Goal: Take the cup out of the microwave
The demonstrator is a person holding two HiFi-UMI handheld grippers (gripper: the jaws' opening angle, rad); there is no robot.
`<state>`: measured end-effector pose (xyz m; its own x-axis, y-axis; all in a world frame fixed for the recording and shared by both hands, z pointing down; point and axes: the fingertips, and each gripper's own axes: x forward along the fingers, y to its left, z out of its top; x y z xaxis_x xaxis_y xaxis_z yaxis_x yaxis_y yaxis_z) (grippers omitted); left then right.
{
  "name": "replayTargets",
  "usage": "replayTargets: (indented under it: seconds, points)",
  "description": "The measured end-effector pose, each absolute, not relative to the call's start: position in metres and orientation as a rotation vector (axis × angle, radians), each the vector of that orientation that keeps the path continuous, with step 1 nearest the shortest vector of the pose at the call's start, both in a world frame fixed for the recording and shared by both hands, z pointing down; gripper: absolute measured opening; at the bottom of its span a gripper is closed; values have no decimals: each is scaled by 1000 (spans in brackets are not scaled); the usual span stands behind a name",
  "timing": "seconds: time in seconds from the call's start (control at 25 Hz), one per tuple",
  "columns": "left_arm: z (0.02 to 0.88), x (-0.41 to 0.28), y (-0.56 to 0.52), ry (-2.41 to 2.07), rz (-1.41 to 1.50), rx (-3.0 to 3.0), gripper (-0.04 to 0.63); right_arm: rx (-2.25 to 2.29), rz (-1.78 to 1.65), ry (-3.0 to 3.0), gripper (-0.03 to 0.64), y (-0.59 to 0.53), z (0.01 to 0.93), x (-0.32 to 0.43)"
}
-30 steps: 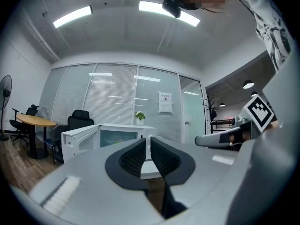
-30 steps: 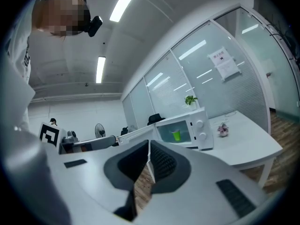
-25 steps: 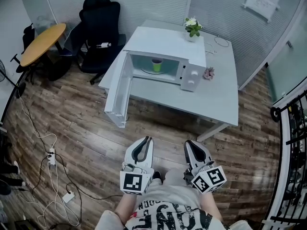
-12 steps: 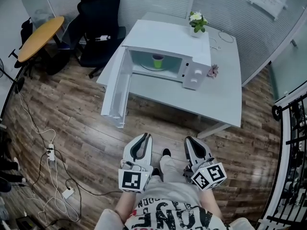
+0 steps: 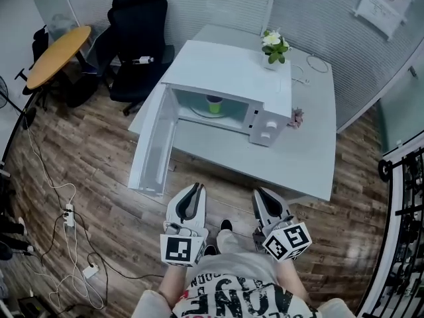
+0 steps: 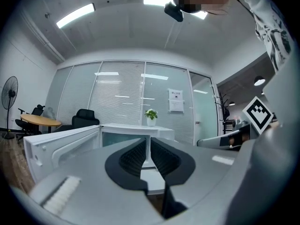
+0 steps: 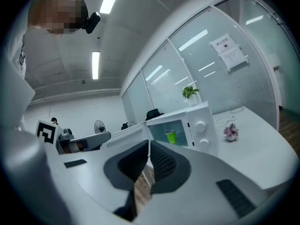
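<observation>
The person has stepped nearer since a second ago: the white table [image 5: 311,152] and the microwave [image 5: 232,68] on it now sit closer to both grippers in the head view. The microwave stands toward the table's left edge, its door [image 5: 154,144] swung wide open and hanging out past the front-left corner. The green cup [image 5: 214,104] stands upright inside the oven, on the turntable, well apart from either tool. The left gripper [image 5: 196,186] and the right gripper [image 5: 260,193] are held side by side short of the table's front edge, each pointing at the oven. Each has its jaws drawn narrow, tips all but meeting, with nothing between them. A potted plant [image 5: 273,45] stands at the table's far edge behind the microwave. A black office chair [image 5: 136,32] is beyond the left edge.
</observation>
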<state>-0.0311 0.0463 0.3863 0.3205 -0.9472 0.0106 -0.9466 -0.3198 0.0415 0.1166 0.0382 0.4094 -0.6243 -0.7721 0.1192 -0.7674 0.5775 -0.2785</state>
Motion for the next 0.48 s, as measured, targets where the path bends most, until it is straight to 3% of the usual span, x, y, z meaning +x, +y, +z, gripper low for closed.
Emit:
replayTargets:
  seconds: [0.48]
  points:
    - [386,-10,-7,-1852,-27,2492,43,-1286,-500,2815,21,-19,414,135]
